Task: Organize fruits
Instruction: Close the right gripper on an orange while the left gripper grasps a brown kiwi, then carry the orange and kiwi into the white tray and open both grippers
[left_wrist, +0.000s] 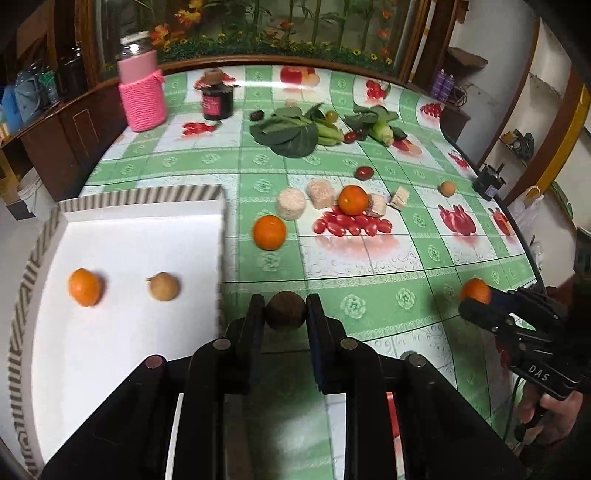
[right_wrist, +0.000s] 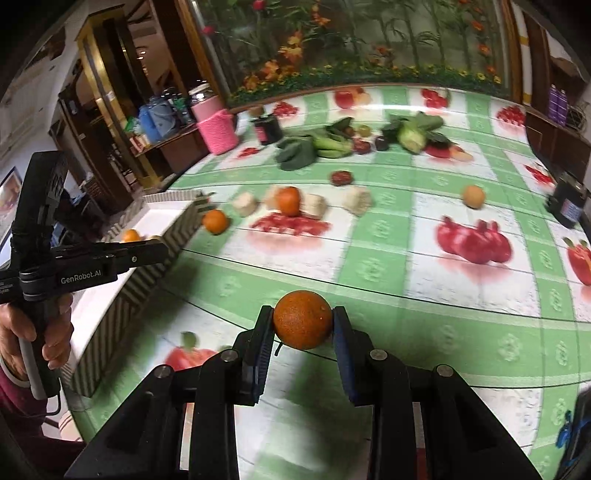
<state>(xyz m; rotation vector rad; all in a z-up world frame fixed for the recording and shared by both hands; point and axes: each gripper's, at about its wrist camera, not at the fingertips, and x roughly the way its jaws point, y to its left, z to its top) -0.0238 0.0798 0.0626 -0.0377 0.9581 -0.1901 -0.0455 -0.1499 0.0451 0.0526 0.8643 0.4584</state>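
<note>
1. Brown, rough-skinned round fruit (left_wrist: 285, 309) is sitting clamped between the two pads of the left gripper (left_wrist: 285, 312); jaws are pressing on both its sides, holding it above the tablecloth just beside the tray's near corner.
2. Orange mandarin (right_wrist: 303, 319) is being pinched in the right gripper (right_wrist: 303, 325), both pads touching its flanks, above the green-and-white checked tablecloth (right_wrist: 406, 332).
3. From the left wrist view, the right gripper is showing at the right edge with that mandarin at its tip, a hand (left_wrist: 546, 413) wrapping its handle.
4. White tray (left_wrist: 122, 354) with a striped rim is lying to the left of the left gripper; inside it a small orange (left_wrist: 85, 287) and a tan round fruit (left_wrist: 164, 286) are resting near each other, apart.
5. Beyond the jaws, a loose orange (left_wrist: 269, 232) is sitting on the cloth just right of the tray's far corner.
6. Farther out, another orange (left_wrist: 353, 199) is resting among pale porous blocks (left_wrist: 291, 203), touching at least one.
7. A dark red fruit (left_wrist: 364, 172) is lying behind them; a tan fruit (left_wrist: 447, 188) is sitting well to the right.
8. Leafy greens (left_wrist: 291, 134) are spreading across the far side, with a pink knitted-sleeve bottle (left_wrist: 142, 92) and a dark jar (left_wrist: 218, 98) standing to the far left.
</note>
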